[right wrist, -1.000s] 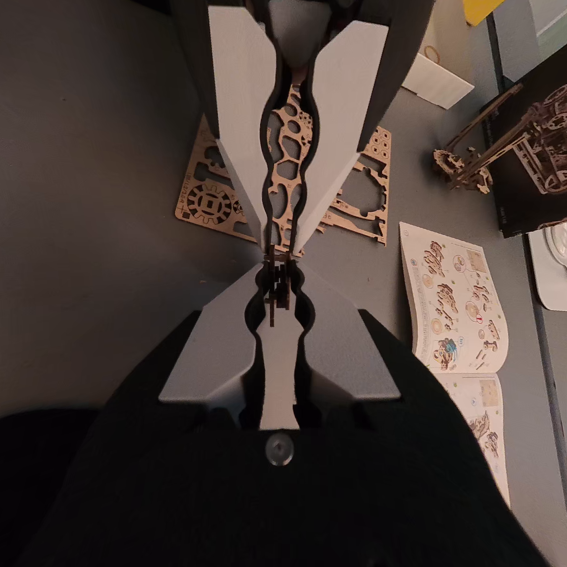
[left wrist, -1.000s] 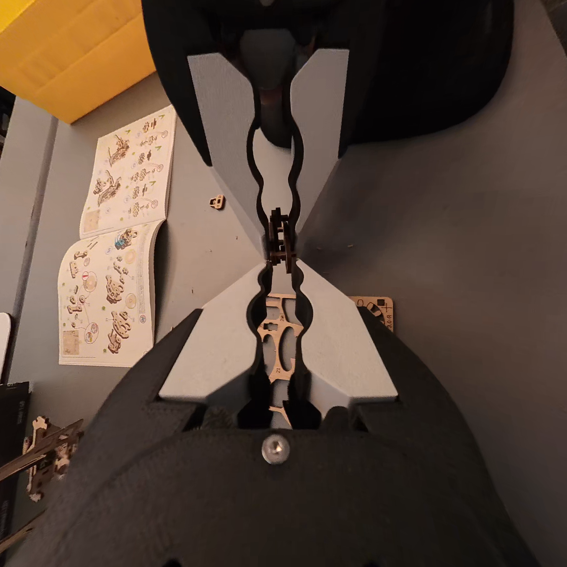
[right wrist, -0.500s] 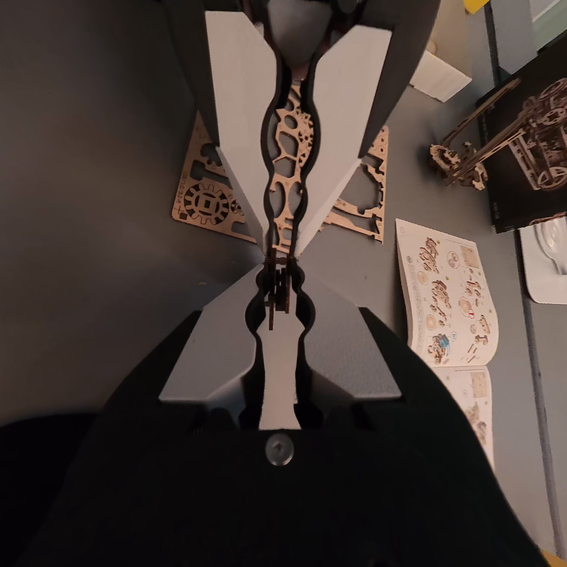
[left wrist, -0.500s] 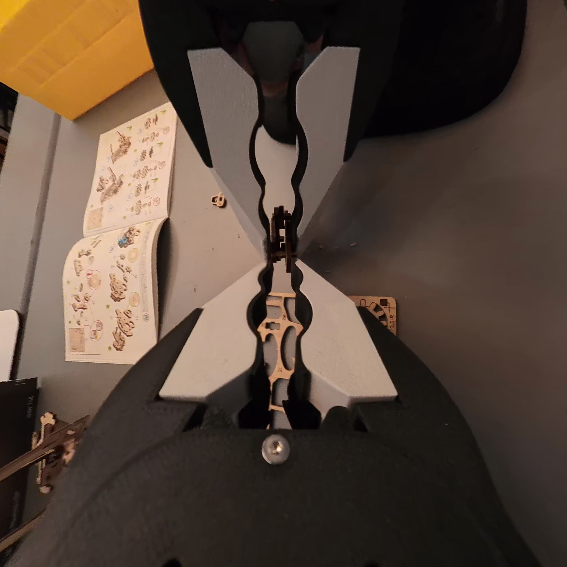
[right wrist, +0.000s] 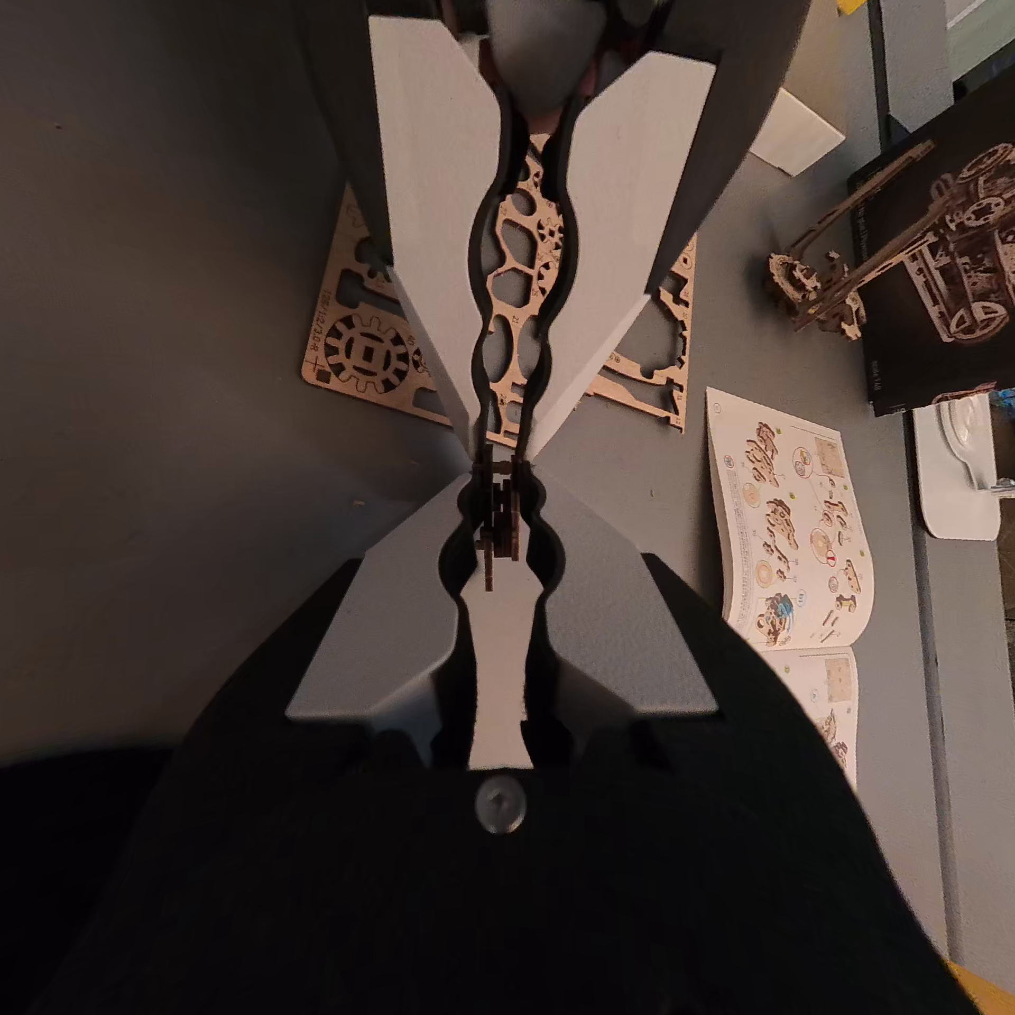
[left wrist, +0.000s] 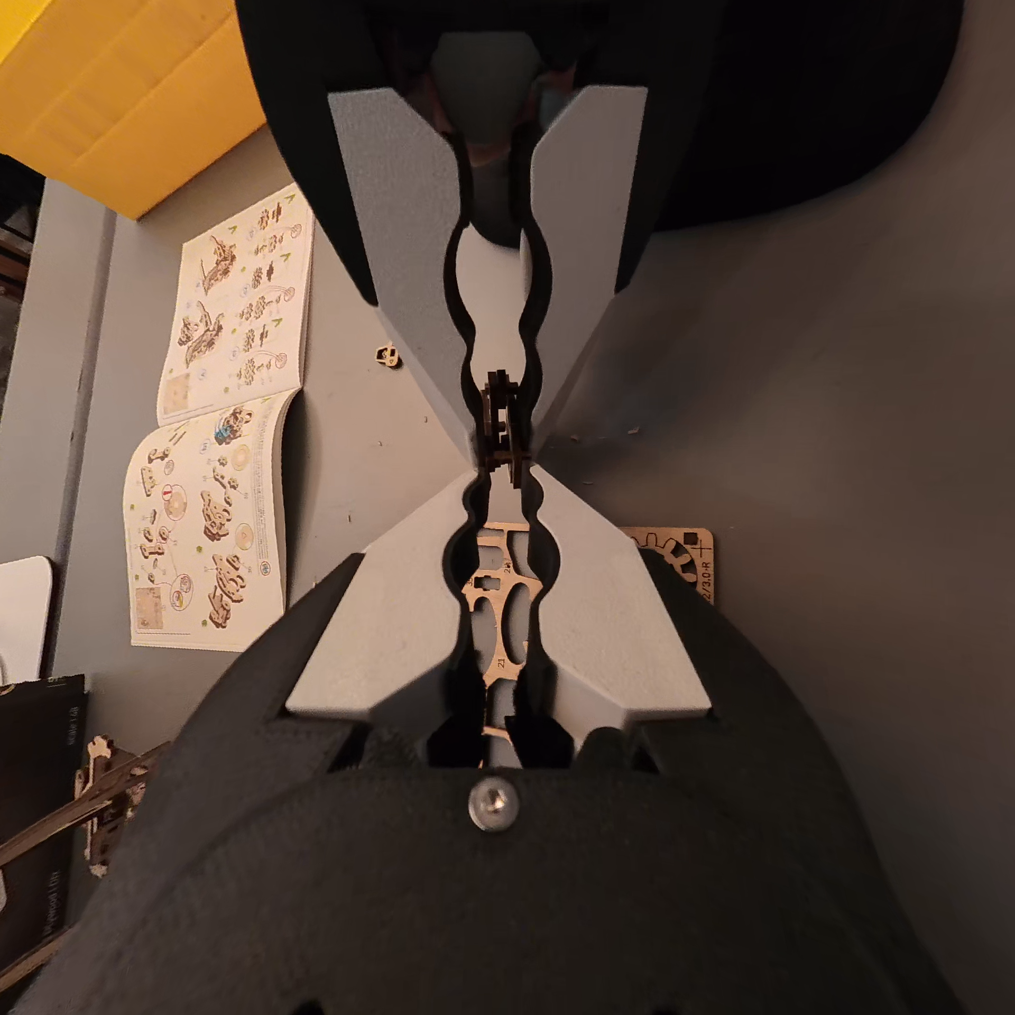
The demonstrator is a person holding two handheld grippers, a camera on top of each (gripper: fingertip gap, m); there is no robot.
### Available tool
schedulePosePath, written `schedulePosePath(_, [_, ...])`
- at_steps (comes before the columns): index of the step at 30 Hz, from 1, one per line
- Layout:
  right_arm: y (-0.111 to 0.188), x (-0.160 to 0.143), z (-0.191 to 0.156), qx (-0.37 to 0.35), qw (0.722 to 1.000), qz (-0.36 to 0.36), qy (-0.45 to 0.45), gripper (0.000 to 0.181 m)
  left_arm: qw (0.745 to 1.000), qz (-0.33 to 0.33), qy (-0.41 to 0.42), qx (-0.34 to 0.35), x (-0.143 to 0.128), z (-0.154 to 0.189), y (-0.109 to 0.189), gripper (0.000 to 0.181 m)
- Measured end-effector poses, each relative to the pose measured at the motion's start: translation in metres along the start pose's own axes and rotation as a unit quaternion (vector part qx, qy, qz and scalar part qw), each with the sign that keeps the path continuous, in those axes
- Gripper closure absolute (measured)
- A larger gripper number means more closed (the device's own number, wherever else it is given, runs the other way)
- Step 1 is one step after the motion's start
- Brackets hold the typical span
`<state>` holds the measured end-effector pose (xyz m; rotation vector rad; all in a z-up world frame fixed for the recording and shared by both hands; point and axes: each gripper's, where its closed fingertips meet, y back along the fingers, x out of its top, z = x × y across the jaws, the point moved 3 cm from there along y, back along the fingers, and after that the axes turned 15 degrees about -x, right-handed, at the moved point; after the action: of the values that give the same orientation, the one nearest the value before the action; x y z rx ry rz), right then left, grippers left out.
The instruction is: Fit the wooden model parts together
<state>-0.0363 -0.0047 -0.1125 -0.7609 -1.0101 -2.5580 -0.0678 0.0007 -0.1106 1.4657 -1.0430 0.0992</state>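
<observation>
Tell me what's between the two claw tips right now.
The small dark wooden model part cluster, pinched from both ends by the left claw and right claw; both wrist views show it.

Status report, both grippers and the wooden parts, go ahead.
Left gripper and right gripper tip to tip, both shut on wooden parts. Parts held above the table. Nothing in the way.

grey table [left wrist: 824, 439]; dark brown wooden parts [left wrist: 502, 425]; pale tan cut-out sheet [right wrist: 357, 357]; white booklet [left wrist: 208, 522] with tan drawings; yellow box [left wrist: 121, 99]; pale grey fingers [right wrist: 604, 631] on black bodies.
</observation>
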Motion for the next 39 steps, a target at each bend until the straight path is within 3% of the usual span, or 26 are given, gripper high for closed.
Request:
schedulePosePath(13, [0.001, 0.001, -0.001, 0.017, 1.000, 0.001, -0.016, 0.171, 1.000, -0.019, -0.003, 0.000, 0.000, 0.001, 0.001, 0.171])
schedulePosePath(20, [0.004, 0.003, 0.006, 0.010, 0.999, 0.024, -0.026, 0.170, 1.000, 0.016, 0.023, -0.006, 0.003, -0.003, 0.007, 0.171])
schedulePosePath(27, [0.010, 0.004, 0.016, 0.058, 0.989, 0.059, -0.120, 0.166, 0.997, 0.054, 0.059, -0.025, 0.005, -0.006, 0.010, 0.171])
schedulePosePath(39, [0.008, 0.002, 0.011, 0.074, 0.988, 0.064, -0.118, 0.167, 0.998, 0.036, 0.050, -0.023, 0.001, -0.004, 0.006, 0.171])
